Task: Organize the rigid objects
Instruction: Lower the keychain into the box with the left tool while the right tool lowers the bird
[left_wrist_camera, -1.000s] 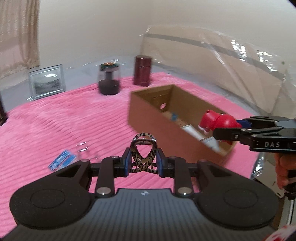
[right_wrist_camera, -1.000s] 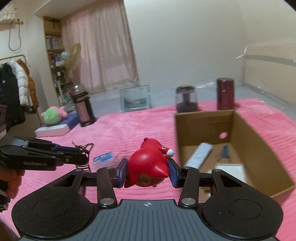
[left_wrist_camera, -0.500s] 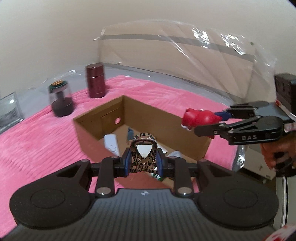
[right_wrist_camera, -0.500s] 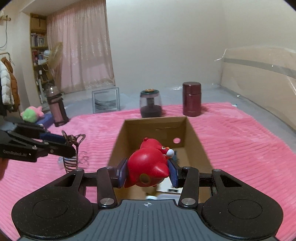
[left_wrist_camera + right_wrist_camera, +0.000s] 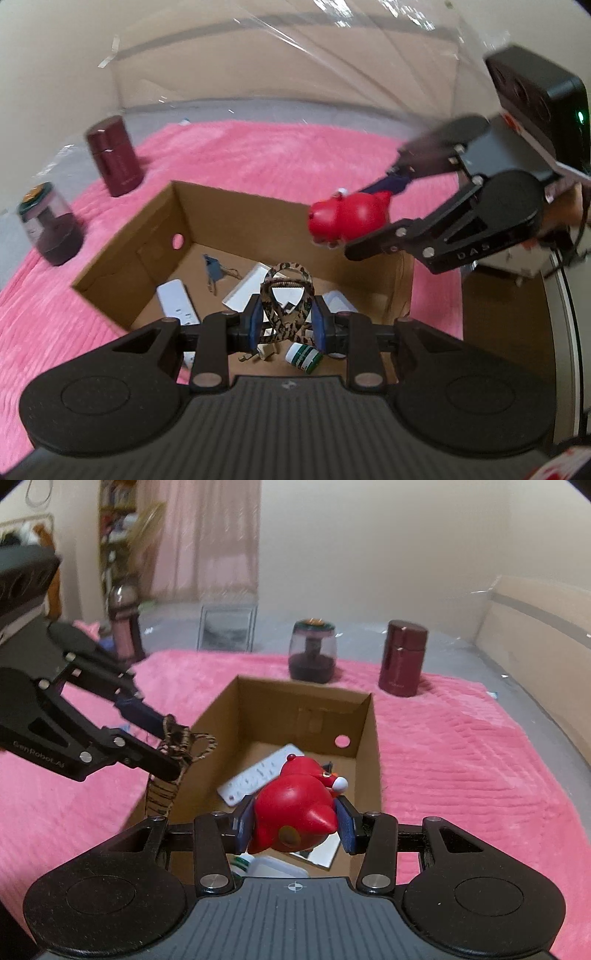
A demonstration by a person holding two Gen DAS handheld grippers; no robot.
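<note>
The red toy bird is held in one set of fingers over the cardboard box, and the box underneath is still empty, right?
Not empty. The right wrist view shows the red toy bird held over the cardboard box, but a white remote and other small items already lie inside.

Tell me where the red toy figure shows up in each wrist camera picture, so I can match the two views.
Left wrist view: the red toy figure is upper right of centre, held in the right gripper above the box's far right side.
Right wrist view: the red toy figure is at lower centre, clamped between the jaws.
Shared landmark: the cardboard box, open-topped on the pink blanket.
</note>
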